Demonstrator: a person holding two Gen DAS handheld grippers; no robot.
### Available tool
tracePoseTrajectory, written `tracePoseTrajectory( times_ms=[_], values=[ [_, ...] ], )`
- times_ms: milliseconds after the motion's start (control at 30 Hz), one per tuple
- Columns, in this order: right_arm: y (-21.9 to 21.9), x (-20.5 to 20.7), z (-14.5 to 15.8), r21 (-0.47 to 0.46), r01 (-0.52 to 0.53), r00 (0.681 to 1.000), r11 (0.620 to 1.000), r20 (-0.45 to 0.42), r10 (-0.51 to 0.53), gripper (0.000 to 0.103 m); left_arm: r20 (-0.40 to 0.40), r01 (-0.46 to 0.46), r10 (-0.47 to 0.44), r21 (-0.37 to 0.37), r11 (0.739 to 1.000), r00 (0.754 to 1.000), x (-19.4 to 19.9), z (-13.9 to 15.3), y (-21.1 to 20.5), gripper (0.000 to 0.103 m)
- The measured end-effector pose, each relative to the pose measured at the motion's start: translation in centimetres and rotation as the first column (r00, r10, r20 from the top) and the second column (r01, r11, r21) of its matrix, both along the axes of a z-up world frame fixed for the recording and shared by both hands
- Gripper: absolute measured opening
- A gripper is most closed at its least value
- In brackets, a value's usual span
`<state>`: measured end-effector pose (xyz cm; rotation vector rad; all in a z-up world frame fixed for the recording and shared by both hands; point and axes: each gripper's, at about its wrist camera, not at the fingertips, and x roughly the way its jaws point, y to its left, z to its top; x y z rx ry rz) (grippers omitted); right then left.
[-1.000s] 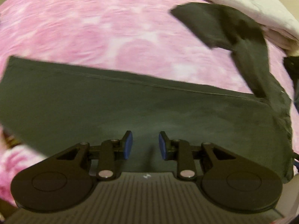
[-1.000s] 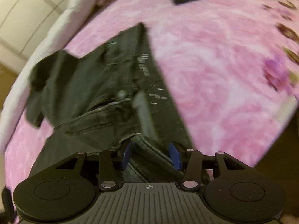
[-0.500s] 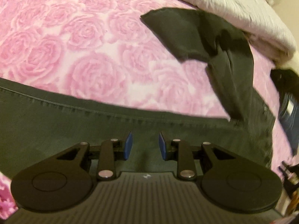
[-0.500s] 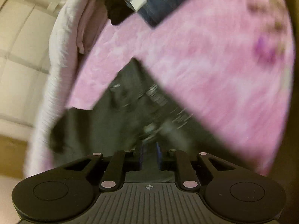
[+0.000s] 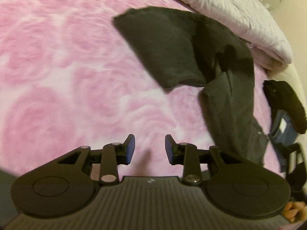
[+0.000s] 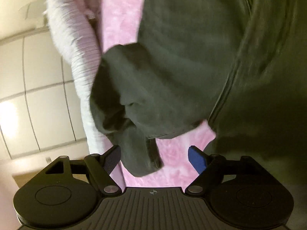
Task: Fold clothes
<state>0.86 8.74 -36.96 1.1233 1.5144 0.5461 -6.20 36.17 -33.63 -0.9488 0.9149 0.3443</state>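
**Both tongs apart, dark trousers loose on pink bedspread**

Left gripper (image 5: pixel 149 149): jaws apart at a moderate gap, having just opened a little further; nothing between the blue pads (image 5: pixel 130 149), only pink rose-patterned bedspread (image 5: pixel 57 67) beyond them. Pointing steeply down at the bed.

Dark grey trousers (image 5: pixel 191 57): lying on the bedspread ahead and to the right of the left tongs, well clear of the pads. One leg end folded flat ahead; a second length running down past the right jaw arm, just beside it, contact not discernible. Picture blurred.

Beyond the trousers, along the bed edge: white ribbed blanket (image 5: pixel 239 15). Far right of the left tongs: a black garment (image 5: pixel 284 103) over a folded blue garment (image 5: pixel 280 130). Fingertips of a hand (image 5: pixel 293 210) at the lower right corner of the left view.

Right gripper (image 6: pixel 154 159): jaws wide, having just sprung open from nearly closed. Rolled hem of the trousers (image 6: pixel 144 105) hanging in the gap, nearer the left pad (image 6: pixel 112 158); pads not pressing on it, pink bedspread (image 6: pixel 176 153) visible between cloth and right pad. Bulk of the trousers filling the view ahead and to the right. White blanket (image 6: pixel 76 48) ahead-left; tiled wall (image 6: pixel 28 86) further left.
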Motion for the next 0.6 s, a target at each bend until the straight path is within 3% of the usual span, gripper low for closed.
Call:
tracePoseTrajectory(
  times_ms=[67,133,200,333,500,600],
  values=[
    [0.6,-0.2,-1.1,-0.019,0.042,0.999,0.999,-0.032,-0.042,0.08,0.037,-0.026,0.029,-0.081,0.996,0.999,1.3,-1.0,0.7,0.028],
    [1.0,-0.1,-1.9,-0.049,0.061,0.998,0.997,-0.033,-0.062,0.08,0.078,-0.121,0.139,-0.197,0.973,0.987,2.0,-2.2,1.5,0.029],
    [1.4,0.4,-2.4,-0.068,0.069,0.998,0.995,-0.009,-0.07,0.08,0.099,-0.234,0.274,-0.297,0.926,0.957,2.4,-3.5,2.0,0.029],
    [2.4,1.2,-3.4,-0.099,0.086,0.996,0.991,-0.01,-0.087,0.08,0.089,-0.409,0.475,-0.386,0.827,0.875,3.2,-5.3,2.1,0.029],
    [3.8,2.1,-4.2,-0.129,0.079,0.996,0.989,-0.026,-0.083,0.084,0.029,-0.538,0.616,-0.453,0.71,0.788,4.3,-7.8,1.4,0.03],
    [4.8,2.6,-4.3,-0.164,0.082,0.995,0.983,-0.037,-0.089,0.087,0.027,-0.573,0.668,-0.488,0.658,0.744,4.9,-8.5,1.1,0.03]
  ],
)
